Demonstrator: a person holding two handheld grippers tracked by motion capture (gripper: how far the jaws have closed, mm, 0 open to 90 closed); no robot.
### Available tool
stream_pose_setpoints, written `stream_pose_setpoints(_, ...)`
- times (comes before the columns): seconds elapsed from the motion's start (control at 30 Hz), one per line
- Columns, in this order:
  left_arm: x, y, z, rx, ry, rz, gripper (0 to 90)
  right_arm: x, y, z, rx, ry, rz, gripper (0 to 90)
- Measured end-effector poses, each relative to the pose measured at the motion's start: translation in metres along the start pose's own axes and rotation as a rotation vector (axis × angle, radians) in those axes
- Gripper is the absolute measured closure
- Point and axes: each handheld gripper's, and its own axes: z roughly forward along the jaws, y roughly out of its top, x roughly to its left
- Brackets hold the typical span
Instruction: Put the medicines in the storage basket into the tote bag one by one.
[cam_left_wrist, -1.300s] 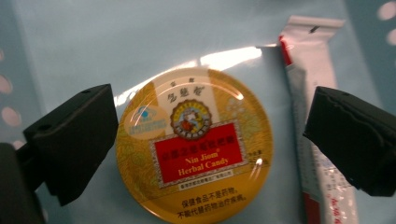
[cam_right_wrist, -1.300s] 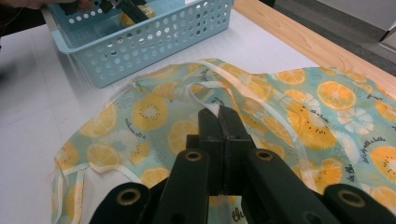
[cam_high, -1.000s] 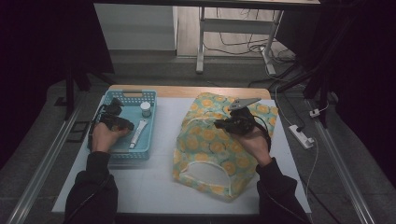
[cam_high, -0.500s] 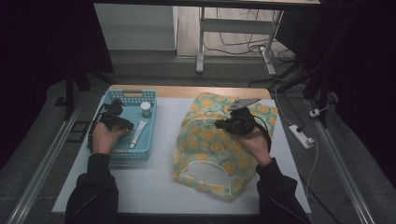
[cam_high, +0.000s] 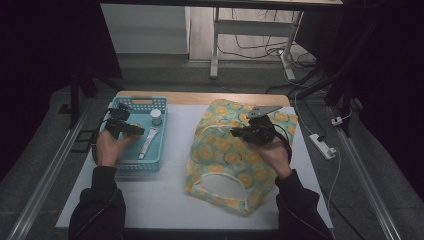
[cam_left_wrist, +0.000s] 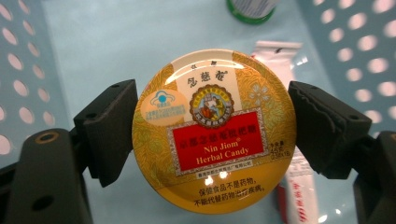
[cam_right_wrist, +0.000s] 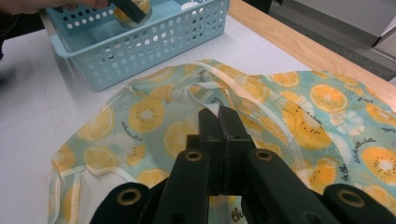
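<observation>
One table, white top w/ a wood strip along the far edge. One bag, teal cloth w/ orange-slice print, lies flat right of centre, mouth toward the near edge. One blue basket w/ holed walls sits on the left. In it: one white tube, one small bottle at the far end, one round candy tin.

Two grippers. Left gripper is over the basket, jaws spread wide & clamped on the tin's two sides; tin is held just above the basket floor. Right gripper is at the bag's far part, jaws closed narrow, pinching the bag's white edge band.

Left gripper view gives the tin's gold lid, red label "Nin Jiom Herbal Candy" & the bottle's green base; high view can't resolve that. Right gripper view shows the pinched white band at the jaw tips, plus the tin far off above the basket.
</observation>
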Motion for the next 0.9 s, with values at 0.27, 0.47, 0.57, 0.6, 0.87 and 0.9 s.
stream_pose_setpoints(0.27, -0.006, 0.000, -0.015, -0.062, -0.062, 0.037, 20.3, 0.002, 0.001, -0.002, -0.009, 0.003, -0.007, 90.0)
stream_pose_setpoints(0.47, -0.009, -0.001, -0.021, -0.085, -0.092, 0.058, 20.3, 0.000, -0.001, -0.003, -0.012, -0.004, -0.004, 90.0)
stream_pose_setpoints(0.57, -0.011, -0.001, -0.024, -0.093, -0.095, 0.064, 20.3, -0.001, -0.002, -0.003, -0.012, -0.005, -0.001, 90.0)
stream_pose_setpoints(0.6, -0.012, 0.000, -0.025, -0.097, -0.099, 0.067, 20.3, -0.001, -0.002, -0.003, -0.012, -0.005, -0.002, 90.0)
stream_pose_setpoints(0.87, -0.029, 0.003, -0.041, -0.139, -0.122, 0.118, 20.3, -0.002, -0.002, -0.004, -0.015, -0.014, -0.001, 90.0)
stream_pose_setpoints(0.9, -0.031, 0.004, -0.042, -0.141, -0.128, 0.123, 20.3, -0.002, -0.003, -0.004, -0.015, -0.015, -0.002, 90.0)
